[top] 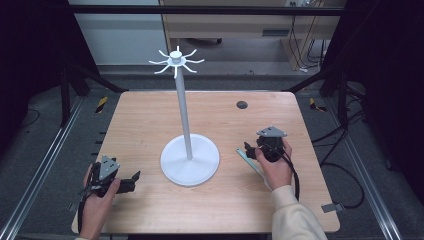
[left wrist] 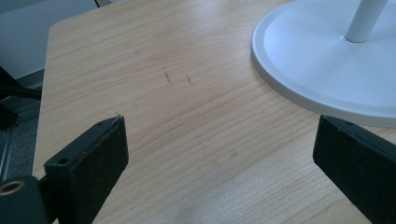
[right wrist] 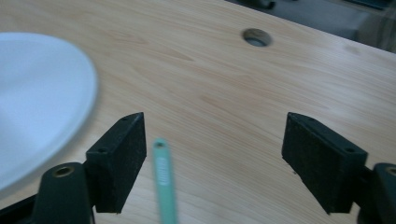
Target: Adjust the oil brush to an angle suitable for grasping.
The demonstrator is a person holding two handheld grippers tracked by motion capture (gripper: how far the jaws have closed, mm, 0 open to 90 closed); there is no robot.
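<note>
two grippers are held low over the near part of the table (top: 150, 107). the left gripper (top: 131, 181) is kept by the near left corner, jaws spread wide with nothing between them. the right gripper (top: 248, 151) is held toward the right edge, jaws also spread wide; a thin green stick (right wrist: 163, 179) is seen lying flat on the wood between them, close by the left jaw and not pinched. farther in, a white stand (top: 189, 160) is set upright at the table's middle.
</note>
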